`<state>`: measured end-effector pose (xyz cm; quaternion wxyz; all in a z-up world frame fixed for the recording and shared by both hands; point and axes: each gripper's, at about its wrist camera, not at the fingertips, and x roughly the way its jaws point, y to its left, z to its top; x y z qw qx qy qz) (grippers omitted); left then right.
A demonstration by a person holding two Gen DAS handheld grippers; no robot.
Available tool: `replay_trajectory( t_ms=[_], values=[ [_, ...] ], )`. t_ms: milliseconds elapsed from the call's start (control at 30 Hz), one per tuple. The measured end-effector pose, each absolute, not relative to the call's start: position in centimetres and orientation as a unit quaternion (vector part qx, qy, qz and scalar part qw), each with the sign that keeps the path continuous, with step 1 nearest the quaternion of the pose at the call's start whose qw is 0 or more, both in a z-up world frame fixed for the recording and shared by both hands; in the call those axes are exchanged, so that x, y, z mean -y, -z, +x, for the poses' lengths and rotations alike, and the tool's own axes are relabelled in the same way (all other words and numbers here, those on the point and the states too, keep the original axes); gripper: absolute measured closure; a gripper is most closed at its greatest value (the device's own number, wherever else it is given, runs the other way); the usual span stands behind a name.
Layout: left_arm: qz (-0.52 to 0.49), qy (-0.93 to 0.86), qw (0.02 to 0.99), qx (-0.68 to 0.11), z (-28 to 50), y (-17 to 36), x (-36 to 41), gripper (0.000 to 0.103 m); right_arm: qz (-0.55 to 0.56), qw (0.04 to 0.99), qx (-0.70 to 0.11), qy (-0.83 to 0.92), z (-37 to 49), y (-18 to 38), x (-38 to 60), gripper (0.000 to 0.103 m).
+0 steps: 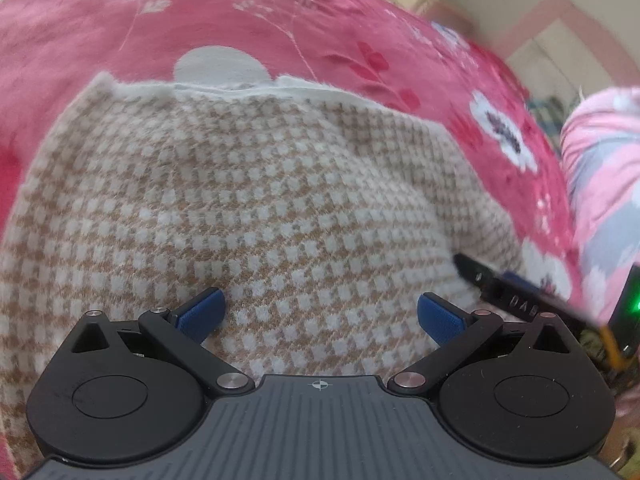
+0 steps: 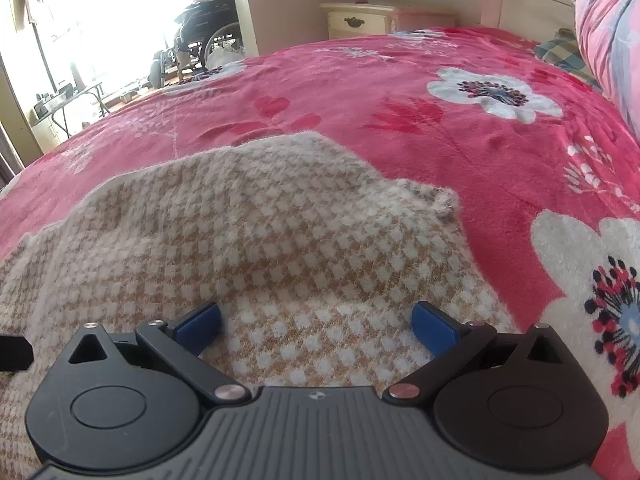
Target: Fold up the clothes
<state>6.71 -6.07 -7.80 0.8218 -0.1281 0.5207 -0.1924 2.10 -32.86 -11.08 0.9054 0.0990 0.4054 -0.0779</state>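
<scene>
A beige and white checked knit garment (image 1: pixel 248 200) lies on the red flowered blanket (image 1: pixel 280 20), with a white edge along its far side. My left gripper (image 1: pixel 320 314) hovers just above it, open, blue pads wide apart and nothing between them. In the right wrist view the same knit garment (image 2: pixel 260 240) spreads over the red blanket (image 2: pixel 400 92), a small rumpled corner (image 2: pixel 444 202) at its right. My right gripper (image 2: pixel 318 318) is also open over the cloth, empty. The right gripper's black finger (image 1: pixel 492 284) shows at the garment's right edge in the left wrist view.
A pink and grey pillow (image 1: pixel 608 184) lies at the right; the same pink pillow (image 2: pixel 612 20) and a checked cloth (image 2: pixel 560 52) sit at the bed's head. A cream nightstand (image 2: pixel 360 20) stands beyond the bed, a wheelchair (image 2: pixel 208 28) near the bright window.
</scene>
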Motion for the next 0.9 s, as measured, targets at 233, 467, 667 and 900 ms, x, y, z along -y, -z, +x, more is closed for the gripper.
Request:
replay_trajectory(
  t_ms=[233,467,667,900],
  values=[
    [-0.115,0.187,0.826,-0.52,6.61,7.88,6.45,0.0,0.1,0.906,-0.405,0.075,2.04,11.13,32.93,0.0],
    [-0.117,0.19,0.83,-0.511,6.43,8.02,6.36,0.0,0.098,0.906,-0.406,0.071,2.07,11.17,33.03,0.0],
    [-0.12,0.197,0.831,-0.506,6.32,8.08,6.17,0.0,0.095,0.907,-0.406,0.068,2.08,11.22,33.01,0.0],
    [-0.138,0.197,0.83,-0.503,6.34,8.15,5.8,0.0,0.093,0.907,-0.404,0.067,2.07,11.26,33.0,0.0]
  ],
)
